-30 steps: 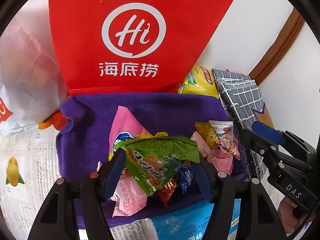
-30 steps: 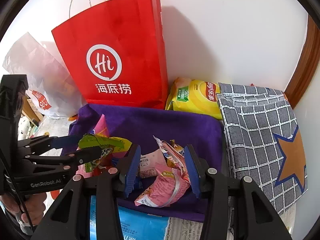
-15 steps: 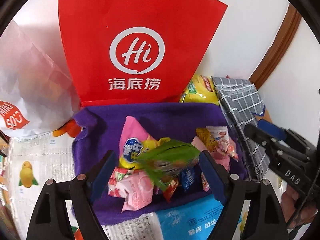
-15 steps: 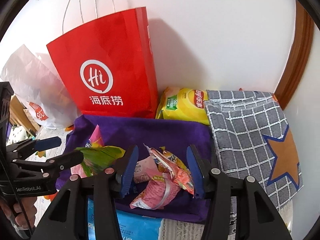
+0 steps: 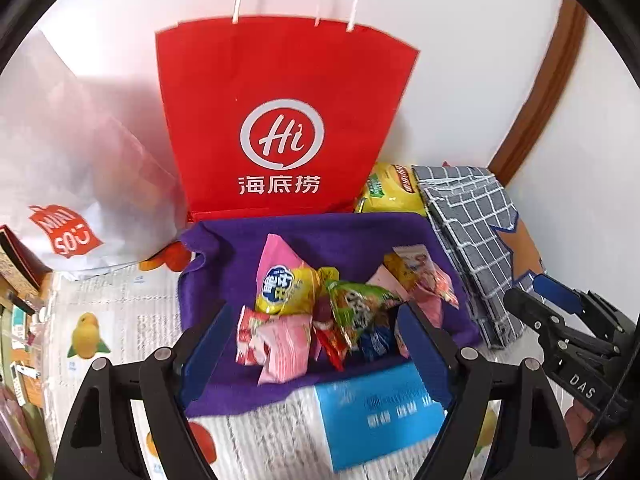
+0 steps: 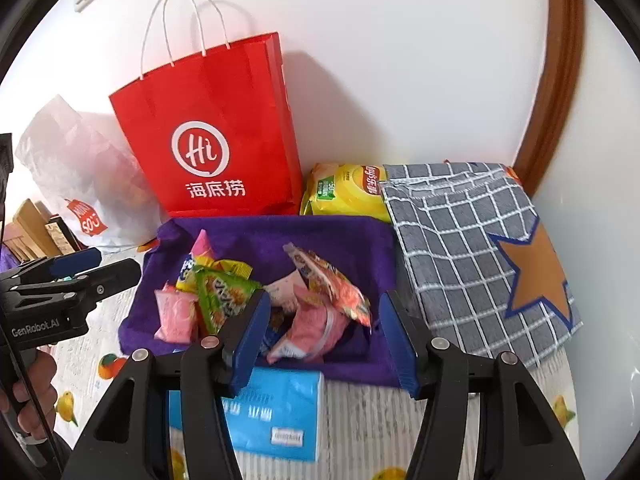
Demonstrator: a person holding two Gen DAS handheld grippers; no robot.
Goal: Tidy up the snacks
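Observation:
A purple fabric bin (image 5: 320, 228) (image 6: 280, 228) holds a pile of small snack packets. A green packet (image 5: 360, 304) (image 6: 224, 292) lies loose on the pile beside a pink packet (image 5: 284, 340) and a yellow and pink one (image 5: 284, 280). My left gripper (image 5: 316, 344) hangs open above the bin's near edge with nothing in it. My right gripper (image 6: 324, 336) hovers over the bin's right half, jaws opening. An orange packet (image 6: 332, 284) and a pink one (image 6: 316, 328) rest on the pile between its fingers, untouched by the pads.
A red paper bag (image 5: 280, 120) stands behind the bin against the wall. A white plastic bag (image 5: 72, 184) is on the left, a yellow chip bag (image 6: 344, 192) and a grey checked cloth bag (image 6: 480, 248) on the right. A blue tissue pack (image 6: 272, 412) lies in front.
My left gripper opened and dropped the green packet onto the pile. My right gripper spread its jaws off the pink and orange packets. Both grippers drew back and up from the bin.

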